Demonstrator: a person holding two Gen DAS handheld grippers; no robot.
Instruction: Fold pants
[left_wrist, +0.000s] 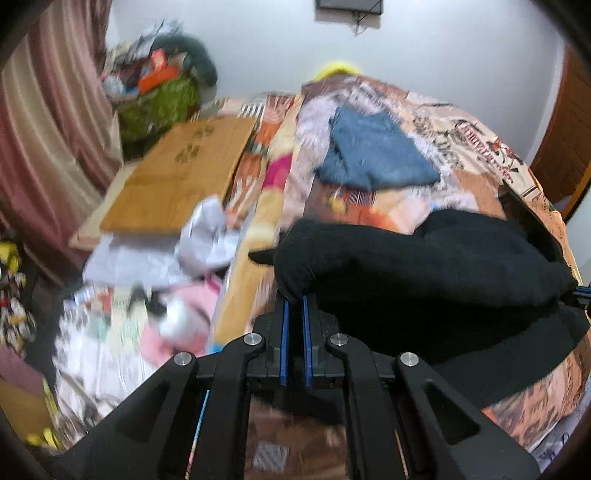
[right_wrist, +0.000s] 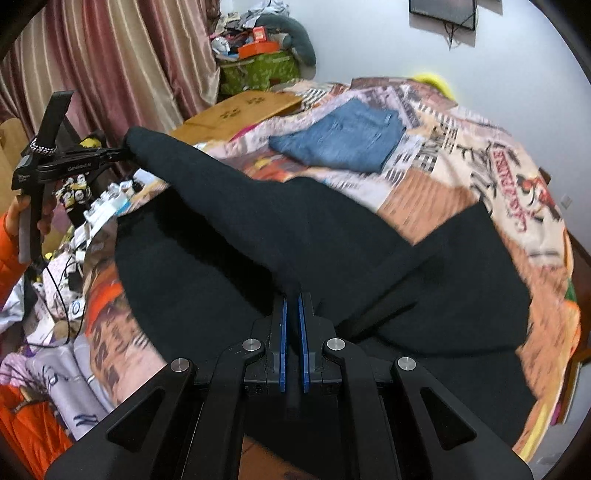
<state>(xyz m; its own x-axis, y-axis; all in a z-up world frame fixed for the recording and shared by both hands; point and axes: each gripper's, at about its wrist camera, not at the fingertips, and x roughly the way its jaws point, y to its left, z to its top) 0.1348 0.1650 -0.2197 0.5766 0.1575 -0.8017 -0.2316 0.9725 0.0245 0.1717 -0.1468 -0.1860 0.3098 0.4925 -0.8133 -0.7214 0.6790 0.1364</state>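
The patterned bedspread (right_wrist: 461, 177) is lying under black pants (right_wrist: 258, 236), folded jeans (right_wrist: 343, 140) beyond. The left gripper (left_wrist: 294, 297) and right gripper (right_wrist: 292, 295) are each pinching the pants' lifted edge.

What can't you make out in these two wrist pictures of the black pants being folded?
- Left wrist view: motion blur smears the clutter beside the bed.
- Both views: black pants cover the fingertips of each gripper, left gripper, right gripper.
- Right wrist view: the person's hand is cut off by the left edge.
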